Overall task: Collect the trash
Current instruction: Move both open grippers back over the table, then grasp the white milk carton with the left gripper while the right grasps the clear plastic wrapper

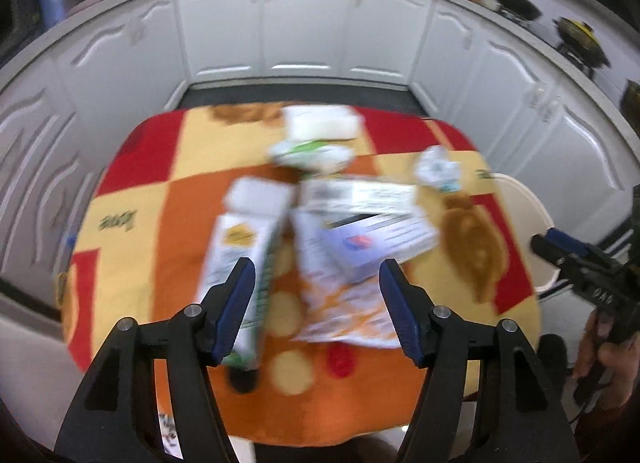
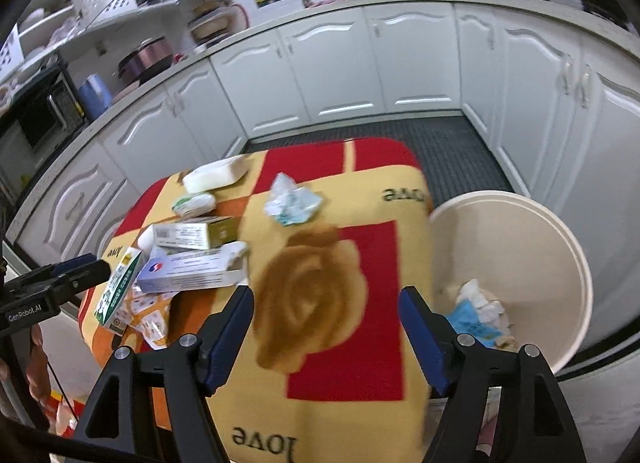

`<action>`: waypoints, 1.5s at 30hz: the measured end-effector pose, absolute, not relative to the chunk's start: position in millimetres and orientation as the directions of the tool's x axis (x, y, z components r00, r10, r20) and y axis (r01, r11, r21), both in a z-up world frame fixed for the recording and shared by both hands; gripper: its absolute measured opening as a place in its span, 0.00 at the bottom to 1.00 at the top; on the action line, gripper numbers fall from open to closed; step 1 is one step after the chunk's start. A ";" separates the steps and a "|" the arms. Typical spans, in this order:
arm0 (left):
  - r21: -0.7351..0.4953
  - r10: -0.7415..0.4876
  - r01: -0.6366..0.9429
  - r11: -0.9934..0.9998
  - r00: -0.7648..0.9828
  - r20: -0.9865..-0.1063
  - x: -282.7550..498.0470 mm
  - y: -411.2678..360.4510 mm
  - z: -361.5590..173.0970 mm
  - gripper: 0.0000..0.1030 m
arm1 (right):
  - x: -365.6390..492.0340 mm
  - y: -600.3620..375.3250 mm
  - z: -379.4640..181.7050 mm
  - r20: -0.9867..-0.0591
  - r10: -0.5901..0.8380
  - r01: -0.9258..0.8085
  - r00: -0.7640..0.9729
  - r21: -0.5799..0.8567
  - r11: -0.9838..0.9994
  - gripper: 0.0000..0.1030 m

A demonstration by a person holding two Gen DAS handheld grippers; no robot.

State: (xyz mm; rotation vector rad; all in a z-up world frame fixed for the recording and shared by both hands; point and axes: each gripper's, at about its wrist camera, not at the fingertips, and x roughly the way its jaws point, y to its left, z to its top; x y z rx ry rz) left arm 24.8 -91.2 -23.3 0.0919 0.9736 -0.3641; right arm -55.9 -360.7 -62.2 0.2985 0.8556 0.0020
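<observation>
A small table with a red, orange and yellow cloth (image 2: 344,315) holds a pile of trash. It has a milk carton (image 1: 244,239) (image 2: 120,287), a long white and purple box (image 1: 368,239) (image 2: 192,269), a green-ended box (image 2: 196,233), an orange printed wrapper (image 1: 344,311), a crumpled tissue (image 2: 292,201) (image 1: 438,169), a white pack (image 2: 214,177) and a red cap (image 1: 340,359). My left gripper (image 1: 316,279) is open and empty, just above the carton and wrapper. My right gripper (image 2: 326,303) is open and empty over the cloth. A cream bin (image 2: 560,247) with trash inside stands right of the table.
White kitchen cabinets (image 2: 380,67) run around the table on the far side and both flanks. A dark mat (image 2: 448,151) covers the floor between them. Pans (image 1: 580,37) and shelves sit on the counter. The right gripper's body shows at the left wrist view's right edge (image 1: 592,279).
</observation>
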 end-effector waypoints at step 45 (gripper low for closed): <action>-0.102 -0.277 0.336 0.936 0.527 -0.803 48.4 -46.9 -39.1 0.51 | 25.8 -345.4 -73.5 -0.712 0.197 0.036 0.674 0.298 0.954 0.23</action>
